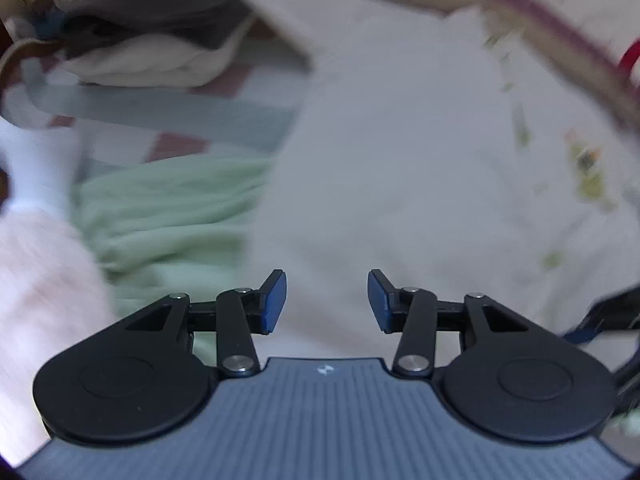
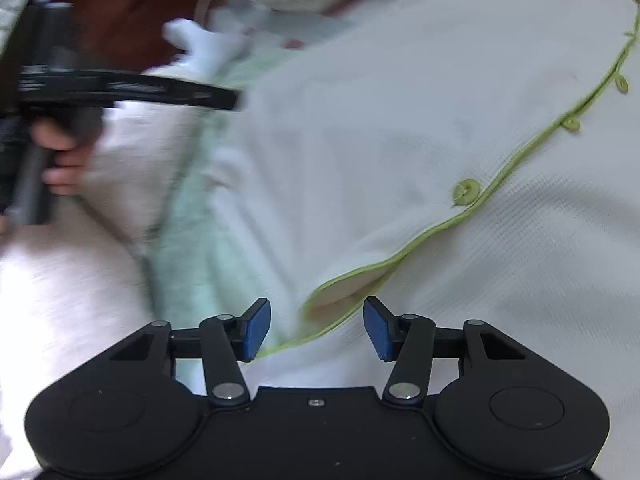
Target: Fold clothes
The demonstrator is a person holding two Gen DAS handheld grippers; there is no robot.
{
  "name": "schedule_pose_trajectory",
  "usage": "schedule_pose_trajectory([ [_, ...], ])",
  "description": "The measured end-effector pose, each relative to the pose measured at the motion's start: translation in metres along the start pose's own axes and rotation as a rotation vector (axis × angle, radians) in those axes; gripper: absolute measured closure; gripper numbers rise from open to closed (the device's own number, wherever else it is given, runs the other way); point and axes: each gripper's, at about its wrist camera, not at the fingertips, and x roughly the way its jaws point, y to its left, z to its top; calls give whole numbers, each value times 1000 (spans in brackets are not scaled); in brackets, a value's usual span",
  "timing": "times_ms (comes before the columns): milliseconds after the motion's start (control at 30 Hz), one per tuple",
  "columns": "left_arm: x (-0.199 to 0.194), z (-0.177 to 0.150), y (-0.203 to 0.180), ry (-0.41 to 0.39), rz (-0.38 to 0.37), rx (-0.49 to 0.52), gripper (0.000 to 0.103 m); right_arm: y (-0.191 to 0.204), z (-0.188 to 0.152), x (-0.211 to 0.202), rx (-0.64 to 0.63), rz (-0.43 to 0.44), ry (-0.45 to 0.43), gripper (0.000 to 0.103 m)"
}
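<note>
A white waffle-knit garment (image 2: 400, 128) with green piping and green buttons (image 2: 466, 191) lies spread under both grippers; it also shows blurred in the left wrist view (image 1: 400, 160). My right gripper (image 2: 317, 328) is open and empty, just above the garment's green-edged front opening (image 2: 352, 284). My left gripper (image 1: 327, 300) is open and empty over the plain white cloth. The left gripper and the hand holding it show at the left of the right wrist view (image 2: 120, 88).
A pale green cloth (image 1: 172, 216) and a pink-white cloth (image 1: 40, 280) lie to the left. A pile of dark and white clothes (image 1: 148, 28) sits at the back left on a checked sheet (image 1: 176, 144). A basket rim (image 1: 552, 28) curves at the upper right.
</note>
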Motion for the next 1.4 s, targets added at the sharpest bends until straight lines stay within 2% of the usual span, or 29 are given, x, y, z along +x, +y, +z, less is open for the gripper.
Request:
schedule_pose_trajectory([
  [33, 3, 1, 8, 26, 33, 28, 57, -1, 4, 10, 6, -7, 17, 55],
  [67, 5, 1, 17, 42, 34, 34, 57, -5, 8, 22, -4, 21, 70, 88],
  [100, 7, 2, 26, 58, 33, 39, 57, -9, 12, 34, -13, 49, 123, 96],
  [167, 11, -1, 47, 75, -21, -18, 57, -16, 16, 47, 0, 111, 183, 96],
  [233, 16, -8, 59, 91, -70, -58, 57, -29, 20, 53, 33, 129, 205, 96],
  [300, 20, -19, 59, 96, -73, -22, 57, -49, 19, 50, 160, 223, 184, 96],
  [367, 24, -30, 55, 120, -47, 45, 57, -69, 19, 41, 278, 340, 128, 96],
  [433, 25, -39, 52, 135, -57, 99, 57, -92, 28, 35, 375, 449, 66, 96],
  [500, 26, -47, 47, 145, -75, 151, 56, -106, 34, 33, 406, 436, 40, 96],
  [567, 27, -53, 42, 149, -103, 202, 54, -117, 39, 33, 415, 365, 18, 96],
  [633, 31, -57, 35, 159, -103, 251, 53, -125, 39, 29, 450, 328, -37, 96],
  [733, 36, -60, 34, 171, -111, 274, 53, -149, 69, 23, 469, 238, -155, 96],
  [767, 37, -61, 34, 172, -110, 269, 53, -155, 84, 20, 457, 176, -172, 96],
  [867, 35, -61, 37, 169, -94, 248, 52, -144, 100, 24, 420, 31, -137, 96],
  [1000, 40, -61, 33, 171, -67, 262, 50, -143, 102, 34, 409, 14, -117, 94],
  [1067, 45, -62, 26, 175, -38, 295, 49, -138, 93, 36, 444, 27, -157, 90],
  [1167, 52, -63, 16, 180, 4, 349, 49, -137, 81, 40, 502, 90, -184, 85],
  [1233, 52, -64, 10, 163, 37, 380, 49, -135, 74, 36, 500, 103, -195, 84],
  [1333, 53, -67, 2, 137, 92, 431, 49, -135, 76, 39, 487, 120, -208, 79],
  [1400, 54, -69, -2, 118, 136, 473, 40, -126, 82, 48, 483, 141, -192, 76],
])
